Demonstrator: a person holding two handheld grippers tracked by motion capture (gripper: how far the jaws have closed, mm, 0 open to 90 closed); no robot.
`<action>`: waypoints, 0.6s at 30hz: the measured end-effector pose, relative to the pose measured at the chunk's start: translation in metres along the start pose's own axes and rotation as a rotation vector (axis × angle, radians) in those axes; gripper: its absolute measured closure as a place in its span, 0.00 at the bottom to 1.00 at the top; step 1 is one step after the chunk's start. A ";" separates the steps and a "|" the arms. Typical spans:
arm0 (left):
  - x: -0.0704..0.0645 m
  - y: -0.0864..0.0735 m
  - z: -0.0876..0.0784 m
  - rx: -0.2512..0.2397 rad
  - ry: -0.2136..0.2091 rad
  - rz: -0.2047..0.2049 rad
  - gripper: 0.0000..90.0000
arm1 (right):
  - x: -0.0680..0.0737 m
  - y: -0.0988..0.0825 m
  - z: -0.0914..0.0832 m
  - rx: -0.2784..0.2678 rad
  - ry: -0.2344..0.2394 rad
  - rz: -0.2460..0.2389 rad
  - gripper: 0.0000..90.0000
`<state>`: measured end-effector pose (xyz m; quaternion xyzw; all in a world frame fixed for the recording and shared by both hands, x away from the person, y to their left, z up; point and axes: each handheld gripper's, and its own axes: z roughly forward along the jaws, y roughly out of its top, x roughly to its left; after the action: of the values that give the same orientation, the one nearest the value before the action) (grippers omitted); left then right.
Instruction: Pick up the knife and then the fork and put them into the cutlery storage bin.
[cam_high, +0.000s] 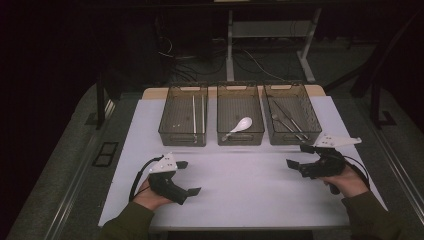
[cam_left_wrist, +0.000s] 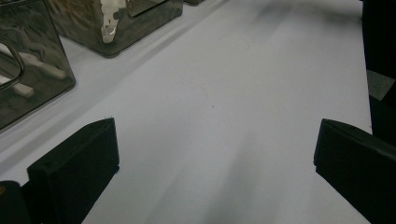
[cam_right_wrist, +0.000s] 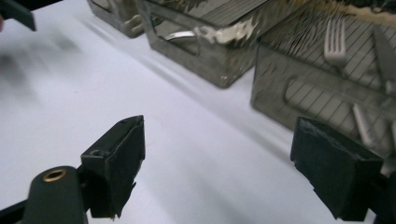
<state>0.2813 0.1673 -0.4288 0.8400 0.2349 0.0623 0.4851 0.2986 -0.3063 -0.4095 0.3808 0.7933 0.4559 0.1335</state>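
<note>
Three smoky see-through bins stand in a row at the back of a white mat (cam_high: 240, 192). The left bin (cam_high: 182, 138) holds pale chopsticks (cam_high: 194, 114). A white spoon (cam_high: 241, 125) lies in the middle bin (cam_high: 240, 139). Metal cutlery (cam_high: 287, 119) lies in the right bin (cam_high: 295, 139), and a fork (cam_right_wrist: 335, 39) shows through its wall. My left gripper (cam_high: 189, 177) (cam_left_wrist: 215, 154) rests open over the bare mat in front of the left bin. My right gripper (cam_high: 298, 155) (cam_right_wrist: 219, 168) is open just in front of the right bin, with nothing between its jaws.
The mat covers a table with grey borders on both sides. Beyond the bins are a dark floor, cables and desk legs (cam_high: 230, 45). The strip of mat between the two grippers is bare.
</note>
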 end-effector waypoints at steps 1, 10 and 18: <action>0.000 0.000 0.000 0.000 -0.001 0.000 0.00 | 0.002 -0.003 -0.001 -0.004 0.001 0.001 0.20; 0.000 0.000 -0.002 -0.006 0.002 0.000 0.00 | 0.015 -0.028 -0.003 -0.002 0.035 -0.001 0.20; -0.001 0.000 -0.002 -0.001 0.002 0.003 0.00 | 0.024 -0.039 -0.001 0.015 0.065 -0.001 0.18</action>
<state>0.2797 0.1687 -0.4277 0.8399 0.2341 0.0639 0.4854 0.2630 -0.3014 -0.4383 0.3661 0.8008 0.4622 0.1050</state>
